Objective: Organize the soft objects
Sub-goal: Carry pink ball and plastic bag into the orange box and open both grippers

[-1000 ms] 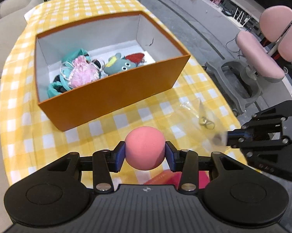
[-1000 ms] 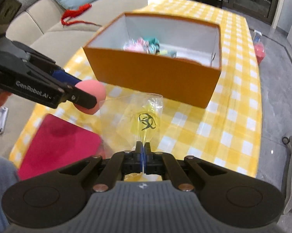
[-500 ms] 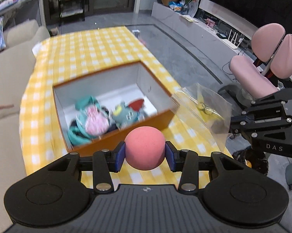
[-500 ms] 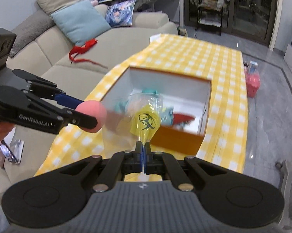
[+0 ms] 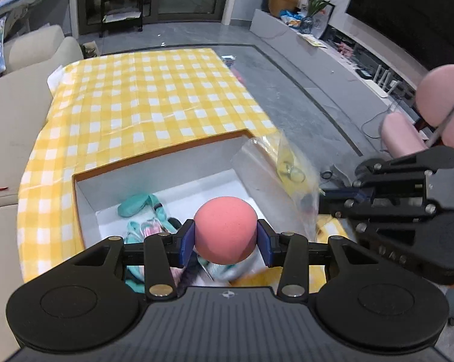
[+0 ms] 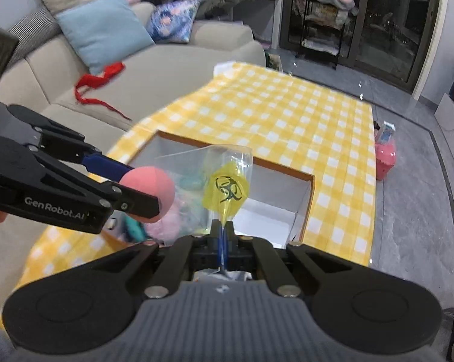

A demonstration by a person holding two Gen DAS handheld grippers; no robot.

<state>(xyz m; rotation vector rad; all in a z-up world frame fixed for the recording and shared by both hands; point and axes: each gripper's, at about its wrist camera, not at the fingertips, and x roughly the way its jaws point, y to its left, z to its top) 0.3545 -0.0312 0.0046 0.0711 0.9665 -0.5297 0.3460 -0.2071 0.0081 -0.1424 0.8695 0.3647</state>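
Note:
My left gripper [image 5: 225,238] is shut on a pink foam ball [image 5: 225,229] and holds it above the open orange box [image 5: 154,154]. Seen from the right wrist, that ball [image 6: 148,190] hovers over the box's near left part. My right gripper [image 6: 223,241] is shut on a clear plastic bag [image 6: 227,181] with a yellow printed patch, and the bag [image 5: 284,166] hangs over the box's right side. Inside the box lie several soft toys, teal and pink [image 5: 142,208].
The box stands on a table with a yellow checked cloth [image 5: 142,96]. A beige sofa [image 6: 154,72] with cushions and a red ribbon runs along the left. A pink chair [image 5: 432,114] stands to the right, and a pink container [image 6: 385,160] sits on the floor.
Both grippers rose and moved forward from in front of the box to above its opening, carrying the ball and the bag. The red mat near the table's front edge left view.

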